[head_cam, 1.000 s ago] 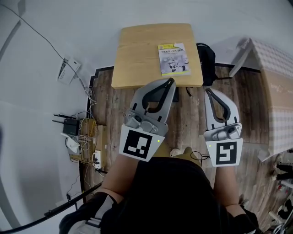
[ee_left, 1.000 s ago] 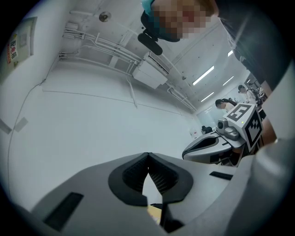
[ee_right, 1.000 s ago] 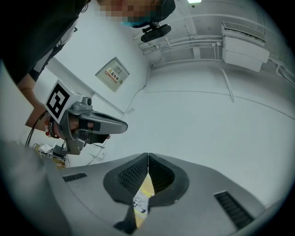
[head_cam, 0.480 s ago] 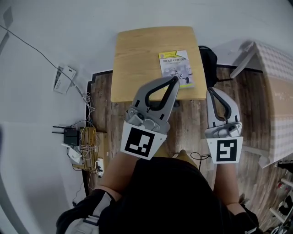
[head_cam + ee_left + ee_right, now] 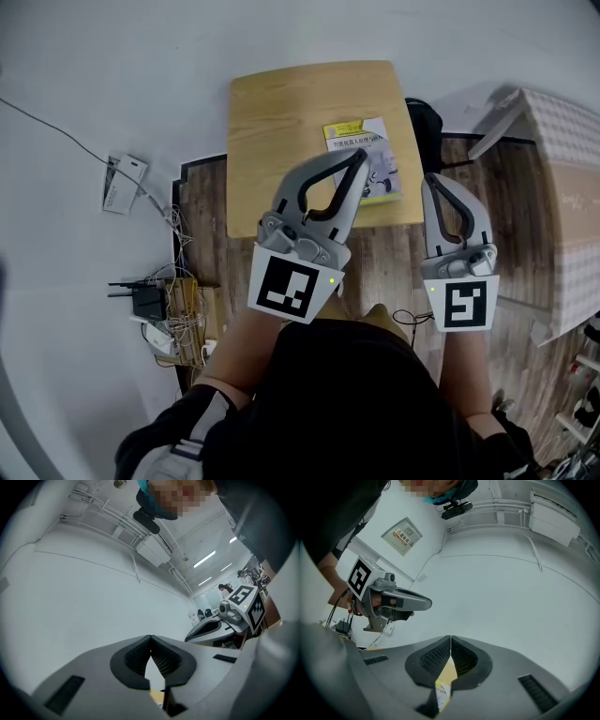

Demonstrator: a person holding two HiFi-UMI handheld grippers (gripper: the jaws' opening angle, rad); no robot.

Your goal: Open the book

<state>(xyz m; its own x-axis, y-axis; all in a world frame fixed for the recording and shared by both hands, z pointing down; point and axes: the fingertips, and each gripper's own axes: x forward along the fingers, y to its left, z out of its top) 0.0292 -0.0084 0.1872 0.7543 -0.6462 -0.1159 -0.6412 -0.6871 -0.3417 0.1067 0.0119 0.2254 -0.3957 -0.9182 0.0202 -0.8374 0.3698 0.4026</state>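
Jaws on both grippers sitting closed, tips meeting, gripping nothing. Wooden floor (image 5: 211, 216) showing around small light wooden table (image 5: 281, 112). Left gripper (image 5: 357, 157) and right gripper (image 5: 429, 180) hovering side by side, pointing away from person. Book (image 5: 378, 150) lying closed, cover up, on table's right half, near right edge. Left tips overlapping book's cover in head view, contact unclear. Right tips showing just past table's right edge. Black router (image 5: 145, 302) and tangled cables (image 5: 178, 323) sitting on floor, far left.
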